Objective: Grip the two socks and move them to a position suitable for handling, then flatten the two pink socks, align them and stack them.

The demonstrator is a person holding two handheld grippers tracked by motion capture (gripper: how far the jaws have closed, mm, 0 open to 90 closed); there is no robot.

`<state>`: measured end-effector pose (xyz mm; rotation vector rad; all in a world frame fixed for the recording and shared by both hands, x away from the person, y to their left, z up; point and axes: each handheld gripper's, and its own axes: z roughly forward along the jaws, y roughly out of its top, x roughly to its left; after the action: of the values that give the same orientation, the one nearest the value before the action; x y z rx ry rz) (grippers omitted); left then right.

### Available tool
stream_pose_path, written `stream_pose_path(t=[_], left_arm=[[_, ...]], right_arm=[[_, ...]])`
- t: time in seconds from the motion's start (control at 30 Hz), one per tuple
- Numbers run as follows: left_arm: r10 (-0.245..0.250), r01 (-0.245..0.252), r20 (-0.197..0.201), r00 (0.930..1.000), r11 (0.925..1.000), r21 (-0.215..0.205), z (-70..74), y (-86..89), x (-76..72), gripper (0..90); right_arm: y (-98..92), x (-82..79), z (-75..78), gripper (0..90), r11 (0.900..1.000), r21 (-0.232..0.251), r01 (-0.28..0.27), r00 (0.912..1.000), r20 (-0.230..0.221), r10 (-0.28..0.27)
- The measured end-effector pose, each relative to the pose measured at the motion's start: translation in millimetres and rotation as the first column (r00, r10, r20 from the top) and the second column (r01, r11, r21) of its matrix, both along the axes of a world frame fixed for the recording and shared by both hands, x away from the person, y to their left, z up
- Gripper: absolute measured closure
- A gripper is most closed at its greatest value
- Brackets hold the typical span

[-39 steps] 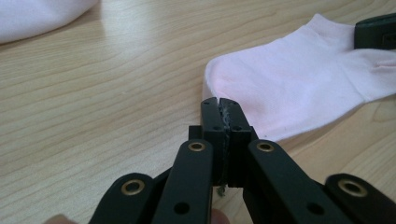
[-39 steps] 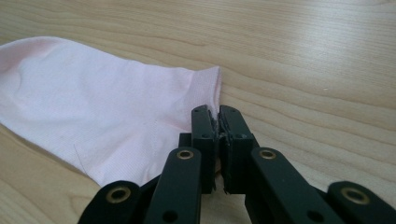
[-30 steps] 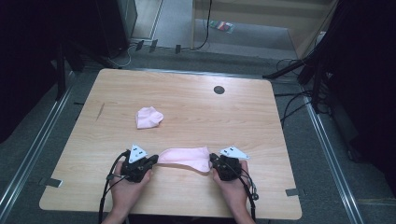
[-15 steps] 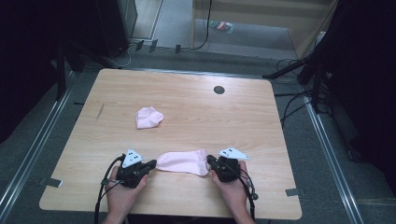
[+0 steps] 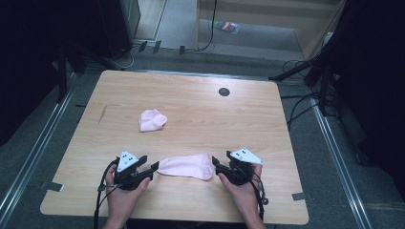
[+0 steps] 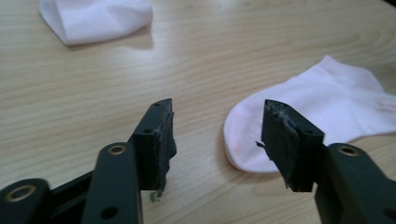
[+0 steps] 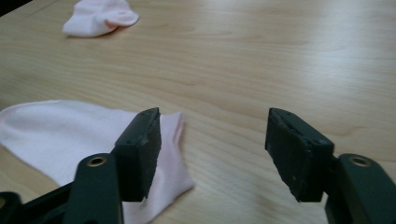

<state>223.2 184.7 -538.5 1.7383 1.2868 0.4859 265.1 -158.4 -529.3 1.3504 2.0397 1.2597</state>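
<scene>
While both grippers stand released at the desk's near edge, the flat sock lies let go between them.
Left gripper (image 5: 152, 167) and right gripper (image 5: 216, 164) have just been opening their jaws; nothing is clamped, and the flat sock (image 5: 186, 166) lies on the desk (image 5: 286, 143) with one end just beside each. Judged step: laying out done. The next move probably calls for fetching the bunched sock (image 5: 152, 119), well apart toward the desk's middle.

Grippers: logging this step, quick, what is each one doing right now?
Left gripper: jaws just opened, open, holding nothing; the flat pink sock lies beside it.
Right gripper: jaws just opened, open, nothing held.
</scene>
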Motion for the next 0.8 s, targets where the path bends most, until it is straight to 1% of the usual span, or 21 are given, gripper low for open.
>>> stream_pose_path(t=[0.07, 0.13, 0.17, 0.2, 0.27, 0.33, 0.4, 0.47, 0.53, 0.63, 0.7, 0.73, 0.77, 0.8], left_arm=[[0.013, -0.013, 0.012, 0.9998, 0.9999, -0.009, 1.6, 4.5, 0.1, 39.8], [0.013, -0.013, 0.016, 0.9998, 0.9998, -0.017, 2.2, 7.9, 1.2, 35.3], [0.02, -0.019, 0.019, 0.9996, 0.9997, -0.012, 2.6, 9.6, 1.7, 32.9], [0.021, -0.021, 0.019, 0.9996, 0.9996, -0.018, 2.9, 11.2, 2.3, 30.5], [0.027, -0.026, 0.016, 0.9995, 0.9993, -0.028, 3.6, 14.3, 4.1, 26.3], [0.036, -0.035, 0.016, 0.9992, 0.9989, -0.03, 3.9, 17.1, 4.9, 23.9], [0.045, -0.045, 0.011, 0.9989, 0.9984, -0.035, 3.6, 19.4, 6.4, 22.6], [0.052, -0.052, 0.011, 0.9986, 0.998, -0.035, 3.0, 22.0, 8.3, 22.6], [0.061, -0.06, 0.013, 0.9981, 0.9977, -0.032, 3.0, 24.0, 10.5, 22.9], [0.072, -0.072, 0.019, 0.9972, 0.9967, -0.038, 3.9, 29.3, 16.2, 27.1], [0.081, -0.08, 0.033, 0.9961, 0.9958, -0.045, 4.7, 32.8, 19.7, 29.2], [0.087, -0.086, 0.039, 0.9954, 0.9955, -0.04, 5.1, 34.4, 22.1, 31.2], [0.097, -0.096, 0.047, 0.9942, 0.9951, -0.024, 5.5, 35.9, 25.5, 31.2], [0.106, -0.105, 0.055, 0.9929, 0.9943, -0.021, 5.4, 36.5, 28.9, 32.6]], right_arm=[[-4.4, 1.3, 1.4, 30.3, 1.0, 0.0, 0.019, 0.9998, 0.006, -0.019], [-8.7, 2.0, 3.5, 26.8, 0.999, 0.006, 0.048, 0.9988, -0.007, -0.048], [-9.7, 2.0, 4.3, 25.0, 0.999, 0.002, 0.051, 0.9986, -0.012, -0.051], [-10.1, 1.8, 5.6, 21.3, 0.998, -0.007, 0.063, 0.9979, -0.014, -0.063], [-10.1, 0.7, 8.2, 15.4, 0.997, -0.01, 0.077, 0.997, -0.004, -0.077], [-11.6, 1.0, 10.5, 13.4, 0.997, 0.004, 0.075, 0.9971, -0.008, -0.075], [-13.8, 0.9, 12.4, 13.2, 0.996, 0.032, 0.077, 0.997, -0.009, -0.077], [-15.5, 1.3, 13.4, 13.2, 0.996, 0.027, 0.082, 0.9966, -0.003, -0.082], [-16.7, 2.0, 13.5, 13.2, 0.996, 0.026, 0.091, 0.9958, -0.011, -0.091], [-18.1, 3.5, 13.2, 13.4, 0.995, 0.026, 0.097, 0.9951, -0.018, -0.097], [-18.4, 4.0, 13.4, 13.5, 0.994, 0.02, 0.106, 0.9942, -0.022, -0.105], [-19.0, 4.6, 13.8, 13.8, 0.994, 0.025, 0.111, 0.9937, -0.022, -0.11], [-19.0, 4.6, 13.8, 13.8, 0.994, 0.025, 0.111, 0.9937, -0.022, -0.11], [-19.5, 4.7, 14.3, 13.9, 0.993, 0.025, 0.115, 0.9931, -0.026, -0.115]])
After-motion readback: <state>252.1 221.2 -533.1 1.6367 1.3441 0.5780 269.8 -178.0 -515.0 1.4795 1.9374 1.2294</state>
